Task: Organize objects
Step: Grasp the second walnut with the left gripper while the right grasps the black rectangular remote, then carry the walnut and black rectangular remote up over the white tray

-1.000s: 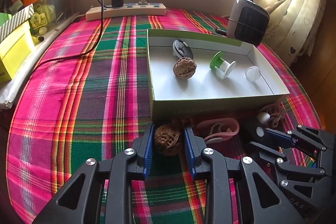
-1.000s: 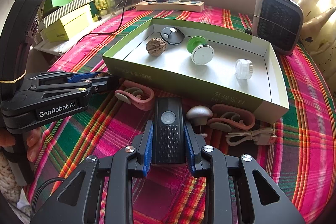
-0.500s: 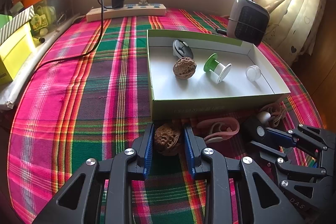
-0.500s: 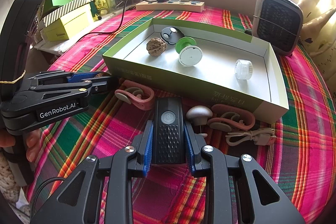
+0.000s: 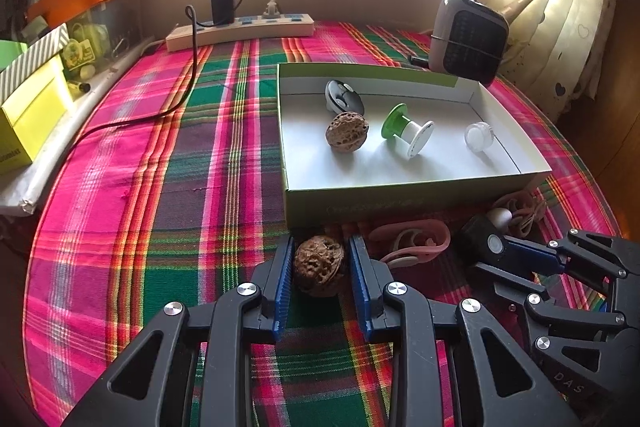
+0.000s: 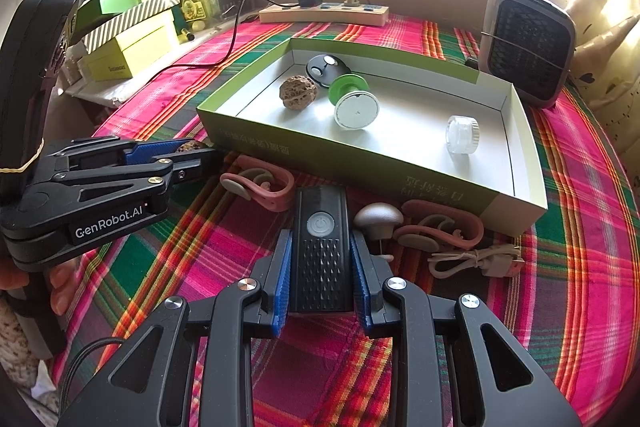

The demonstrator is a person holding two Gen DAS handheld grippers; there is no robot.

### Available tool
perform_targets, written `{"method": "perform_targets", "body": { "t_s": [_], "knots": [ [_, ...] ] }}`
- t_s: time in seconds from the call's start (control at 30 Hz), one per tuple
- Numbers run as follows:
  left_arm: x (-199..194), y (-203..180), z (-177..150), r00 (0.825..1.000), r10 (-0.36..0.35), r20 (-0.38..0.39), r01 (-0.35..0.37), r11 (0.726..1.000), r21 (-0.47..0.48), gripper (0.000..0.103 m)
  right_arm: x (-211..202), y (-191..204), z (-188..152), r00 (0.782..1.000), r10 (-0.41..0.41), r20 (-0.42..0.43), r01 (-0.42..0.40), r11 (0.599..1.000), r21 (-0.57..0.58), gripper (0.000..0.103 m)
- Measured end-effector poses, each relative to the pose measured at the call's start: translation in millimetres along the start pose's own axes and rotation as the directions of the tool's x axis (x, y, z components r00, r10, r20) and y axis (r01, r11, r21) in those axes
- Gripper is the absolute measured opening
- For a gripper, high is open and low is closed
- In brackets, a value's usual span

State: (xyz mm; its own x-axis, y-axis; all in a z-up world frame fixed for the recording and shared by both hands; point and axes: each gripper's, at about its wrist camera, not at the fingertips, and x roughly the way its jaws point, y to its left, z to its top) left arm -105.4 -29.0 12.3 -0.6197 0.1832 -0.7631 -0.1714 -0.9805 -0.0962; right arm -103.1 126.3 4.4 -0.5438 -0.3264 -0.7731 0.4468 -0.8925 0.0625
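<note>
My left gripper [image 5: 320, 259] is shut on a brown walnut [image 5: 319, 270] just in front of the green box [image 5: 384, 205]. My right gripper [image 6: 322, 247] is shut on a black bike light [image 6: 321, 247] lying on the plaid cloth. It also shows in the left wrist view [image 5: 484, 241]. Inside the box lie a second walnut [image 5: 346, 131], a green and white spool [image 5: 406, 129], a clear lid [image 5: 478, 137] and a black round device [image 5: 343, 95]. The spool also shows in the right wrist view [image 6: 352, 99].
Two pink ear hooks [image 6: 260, 187] [image 6: 438, 227], a grey mushroom knob [image 6: 378, 219] and a white cable [image 6: 476, 261] lie in front of the box. A small heater [image 6: 528, 45], a power strip [image 6: 324, 14] and yellow boxes [image 6: 128, 47] stand around the table's edge.
The green and white spool has rolled left inside the box, toward the walnut. Both grippers keep their hold and have barely moved.
</note>
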Motion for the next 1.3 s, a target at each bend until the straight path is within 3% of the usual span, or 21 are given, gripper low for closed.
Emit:
{"method": "perform_targets", "body": {
  "t_s": [0.9,1.3],
  "knots": [
    [-23,-13,9,0.998,-0.037,0.048,0.036,0.999,0.010,0.025,-21,-11,4,0.998,0.039,0.054,-0.041,0.999,0.034,0.028],
    [-23,-18,27,0.996,-0.047,0.074,0.046,0.999,0.018,0.023,-34,-32,21,0.995,-0.011,0.096,0.004,0.997,0.074,0.028]
  ]
}}
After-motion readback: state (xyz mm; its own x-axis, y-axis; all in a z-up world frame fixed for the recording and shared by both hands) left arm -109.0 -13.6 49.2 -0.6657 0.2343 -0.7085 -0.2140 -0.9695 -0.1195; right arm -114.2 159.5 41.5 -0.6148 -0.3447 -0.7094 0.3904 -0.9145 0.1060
